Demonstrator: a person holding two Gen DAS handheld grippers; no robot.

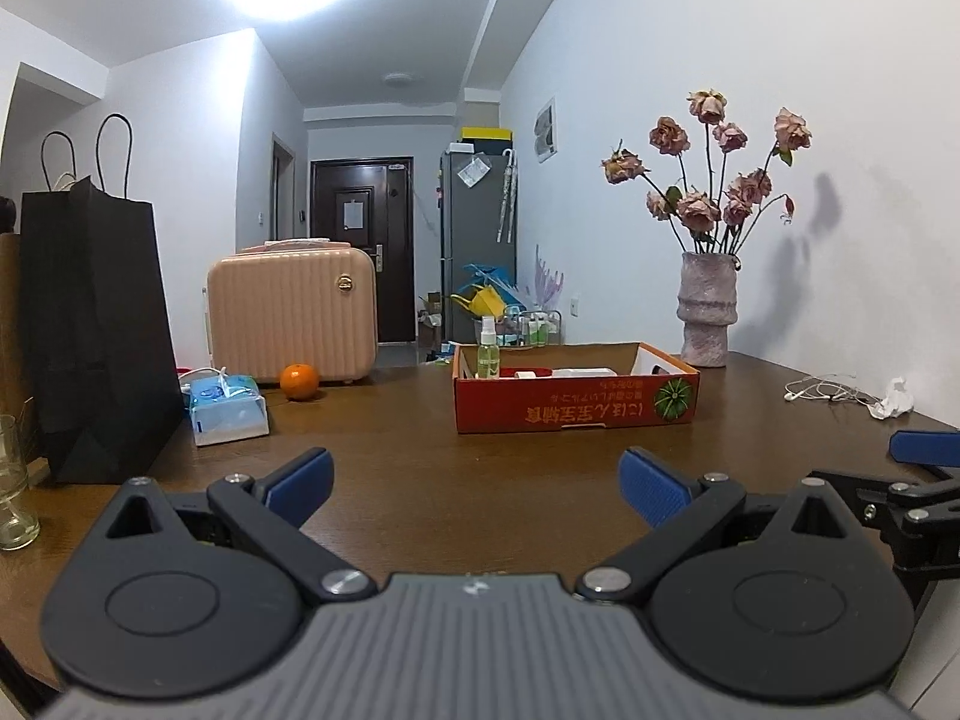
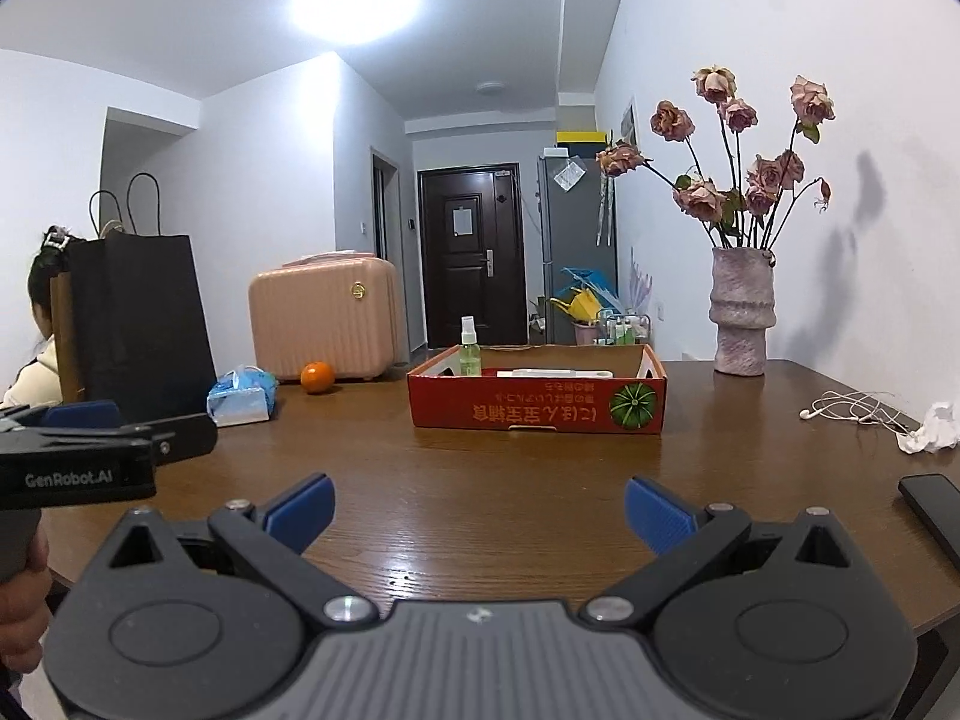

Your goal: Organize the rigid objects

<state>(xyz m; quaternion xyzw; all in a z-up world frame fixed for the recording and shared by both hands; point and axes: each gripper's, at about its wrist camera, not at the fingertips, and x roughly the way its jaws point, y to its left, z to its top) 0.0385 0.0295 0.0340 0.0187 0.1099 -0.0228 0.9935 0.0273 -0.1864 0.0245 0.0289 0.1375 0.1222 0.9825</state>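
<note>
both grippers sit low over the near edge of the wooden table [image 1: 420,420], side by side, and nothing is in hand yet: the left gripper [image 1: 474,480] has its blue pads spread wide with bare wood between them, and the right gripper [image 2: 478,507] is just as splayed and just as empty. straight ahead, near the middle of the table, is the red cardboard box [image 2: 537,411], a shallow tray with its print upside down to us, and it already has a few things in it: a small green spray bottle [image 2: 470,354] standing upright at its left end and a flat white item [image 2: 555,373] lying along the inside, too low behind the wall to name. loose on the table, an orange [image 2: 317,377] sits well left of the box, just in front of the pink case [image 2: 327,318], with a tissue pack [image 2: 240,399] further left. the bottle looks like light, stiff plastic, probably smooth and top-heavy, so i'd pinch it across the body below the sprayer, not at the cap. the orange looks firm but round, likely to roll, so a grip across its widest part seems safest. earphones [image 2: 852,408] and crumpled paper [image 2: 933,429] lie well off to the right, and a dark flat phone-like slab [image 2: 933,510] lies at the right edge.
</note>
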